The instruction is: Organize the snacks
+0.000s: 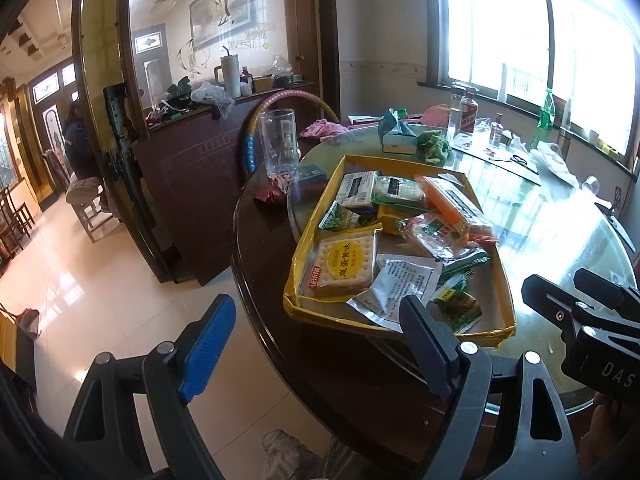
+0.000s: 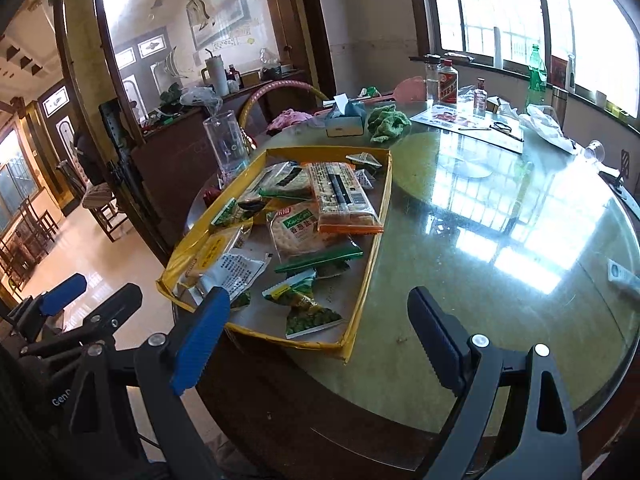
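A shallow yellow cardboard tray (image 1: 508, 280) (image 2: 380, 208) lies on the round glass-topped table, holding several snack packs. Among them are a yellow cracker pack (image 1: 344, 266), an orange cracker pack (image 1: 456, 204) (image 2: 340, 196), a green-labelled cracker pack (image 2: 296, 232), a white printed sachet (image 1: 400, 284) (image 2: 236, 272) and small green pea packets (image 1: 456, 304) (image 2: 308, 308). My left gripper (image 1: 316, 344) is open and empty, held near the tray's front edge. My right gripper (image 2: 320, 340) is open and empty, just in front of the tray's near right corner. The right gripper also shows in the left wrist view (image 1: 580, 304).
A clear glass mug (image 1: 278, 140) (image 2: 226, 144) stands behind the tray's left side. A tissue box (image 2: 344, 118), green cloth (image 2: 388, 122), bottles (image 2: 446, 80) and a plastic bag (image 2: 544, 124) sit at the table's far side. A dark cabinet (image 1: 192, 184) stands left of the table.
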{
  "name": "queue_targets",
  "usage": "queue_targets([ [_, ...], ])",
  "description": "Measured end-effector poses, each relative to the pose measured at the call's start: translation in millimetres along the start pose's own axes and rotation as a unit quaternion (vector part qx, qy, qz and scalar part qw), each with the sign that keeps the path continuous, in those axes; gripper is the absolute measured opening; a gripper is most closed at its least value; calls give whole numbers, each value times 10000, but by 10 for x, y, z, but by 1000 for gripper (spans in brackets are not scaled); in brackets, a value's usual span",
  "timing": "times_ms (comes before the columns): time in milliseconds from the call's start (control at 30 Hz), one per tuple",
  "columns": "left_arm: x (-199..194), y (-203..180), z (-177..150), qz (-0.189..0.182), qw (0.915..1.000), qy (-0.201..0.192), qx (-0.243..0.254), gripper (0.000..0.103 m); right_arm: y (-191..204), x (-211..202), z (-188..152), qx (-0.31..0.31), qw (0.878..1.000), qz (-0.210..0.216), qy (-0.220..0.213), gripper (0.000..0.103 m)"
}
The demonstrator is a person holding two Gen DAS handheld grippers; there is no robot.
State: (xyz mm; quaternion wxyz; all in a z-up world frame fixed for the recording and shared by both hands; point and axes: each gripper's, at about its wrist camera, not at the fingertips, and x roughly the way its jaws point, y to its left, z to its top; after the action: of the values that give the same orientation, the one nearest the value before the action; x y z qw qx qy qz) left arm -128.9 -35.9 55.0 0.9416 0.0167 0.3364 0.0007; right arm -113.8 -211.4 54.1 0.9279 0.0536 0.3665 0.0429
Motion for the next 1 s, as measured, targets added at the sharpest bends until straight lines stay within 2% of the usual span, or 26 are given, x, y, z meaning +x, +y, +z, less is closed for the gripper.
queue_targets([
  [1000,56,-10,-53,-27,10000,68,47,84,-1,89,-36,-12,9999,-62,112,90],
])
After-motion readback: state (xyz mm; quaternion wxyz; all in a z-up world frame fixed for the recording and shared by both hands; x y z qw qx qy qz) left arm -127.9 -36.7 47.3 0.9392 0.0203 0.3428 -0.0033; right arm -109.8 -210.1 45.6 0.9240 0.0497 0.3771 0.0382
